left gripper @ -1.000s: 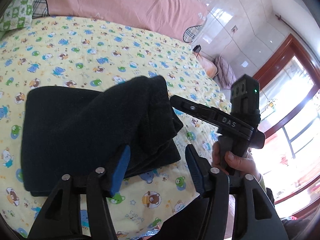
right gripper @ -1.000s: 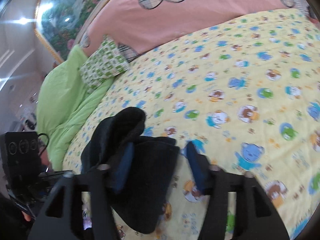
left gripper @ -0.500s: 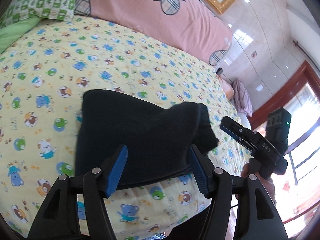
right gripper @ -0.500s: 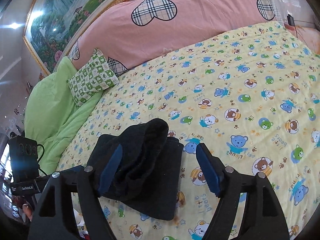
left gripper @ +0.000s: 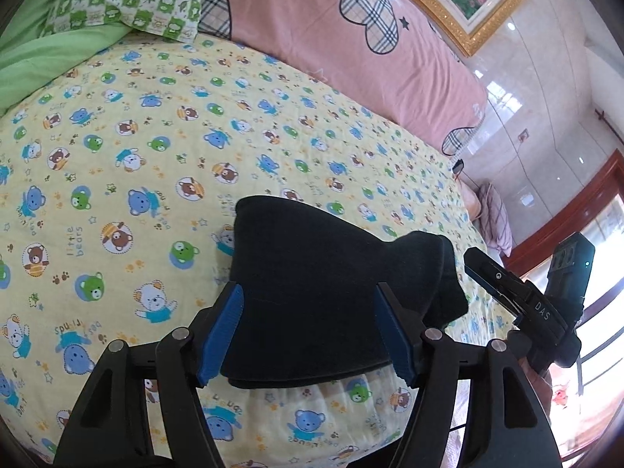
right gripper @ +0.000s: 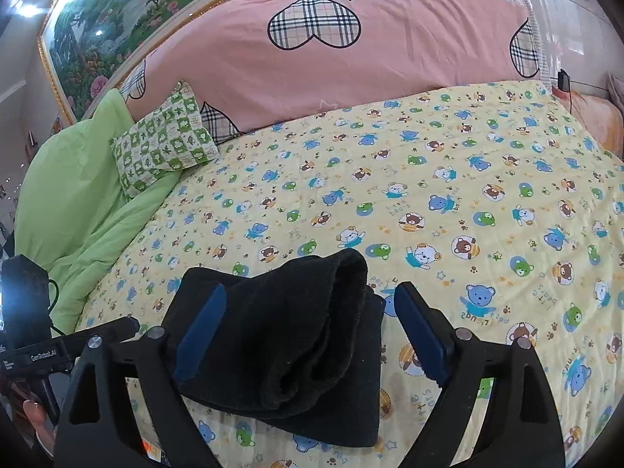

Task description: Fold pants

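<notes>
My left gripper (left gripper: 308, 327) and my right gripper (right gripper: 312, 331) both hover just over the folded black fleece pants (left gripper: 319, 284), which lie near the front edge of the bed on the yellow quilt printed with little bears (left gripper: 163, 156). Both sets of jaws have just been opening and now stand wide apart. The cloth shows between the blue pads in each view, but nothing presses on it, so I hold nothing.

The pants look thick, soft and light. They sit as a compact rectangle, with one rounded fold bulging up on the side toward my right gripper. I judge that this plush cloth will sag and spring back rather than hold a crease, and the layers may slide over each other if I drag them.

If that hump needs flattening, I would pinch through all the layers at its outer edge, not just the top one, and press down gently. The fold looks nearly finished.
</notes>
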`<state>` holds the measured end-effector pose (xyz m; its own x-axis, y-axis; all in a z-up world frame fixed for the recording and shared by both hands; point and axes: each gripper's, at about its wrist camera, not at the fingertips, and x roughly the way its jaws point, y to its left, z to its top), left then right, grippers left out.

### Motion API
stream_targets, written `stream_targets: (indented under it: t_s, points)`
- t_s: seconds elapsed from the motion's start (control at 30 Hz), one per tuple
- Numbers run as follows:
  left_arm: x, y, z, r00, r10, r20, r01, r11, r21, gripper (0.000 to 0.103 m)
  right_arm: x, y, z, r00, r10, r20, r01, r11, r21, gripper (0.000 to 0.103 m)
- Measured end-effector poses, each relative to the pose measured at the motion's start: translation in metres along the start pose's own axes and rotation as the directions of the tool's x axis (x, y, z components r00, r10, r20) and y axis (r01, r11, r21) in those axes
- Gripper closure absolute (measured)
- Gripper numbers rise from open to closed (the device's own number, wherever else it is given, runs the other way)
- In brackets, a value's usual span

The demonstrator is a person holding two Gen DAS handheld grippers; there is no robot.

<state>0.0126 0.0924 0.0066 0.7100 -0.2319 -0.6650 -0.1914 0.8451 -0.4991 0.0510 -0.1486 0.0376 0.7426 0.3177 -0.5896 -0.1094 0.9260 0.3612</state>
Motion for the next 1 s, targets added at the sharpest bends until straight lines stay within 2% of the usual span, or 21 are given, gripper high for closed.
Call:
stream_targets:
  t_s: [0.17, 0.43, 0.7, 0.87, 0.93, 1.0]
  points:
    - [0.011, 0.009, 0.005, 1.0, 0.016, -0.023, -0.016, 1.0, -0.012, 0.031, 0.012, -0.007, -0.005, 0.999, -0.034, -0.037, 0.036, 0.998, 0.045, 0.014]
    - [0.029, 0.017, 0.008, 0.998, 0.027, -0.051, -0.028, 0.999, -0.026, 0.031, 0.022, -0.019, -0.017, 0.995, -0.03, -0.095, 0.042, 0.992, 0.121, 0.014]
    - [0.047, 0.023, 0.008, 0.995, 0.044, -0.088, -0.047, 0.998, -0.034, 0.03, 0.027, -0.031, -0.036, 0.986, -0.122, -0.114, 0.131, 0.989, 0.07, 0.014]
    - [0.059, 0.024, 0.005, 0.993, 0.05, -0.108, -0.053, 0.998, -0.03, 0.03, 0.023, -0.04, -0.048, 0.99, -0.075, -0.116, 0.085, 0.993, 0.087, 0.014]
    - [0.064, 0.025, 0.004, 0.992, 0.054, -0.115, -0.057, 0.998, -0.03, 0.029, 0.022, -0.043, -0.052, 0.993, -0.04, -0.115, 0.051, 0.994, 0.094, 0.017]
    - [0.07, 0.027, 0.003, 0.991, 0.052, -0.127, -0.057, 0.998, -0.035, 0.029, 0.022, -0.048, -0.057, 0.993, 0.021, -0.116, -0.006, 0.992, 0.128, 0.024]
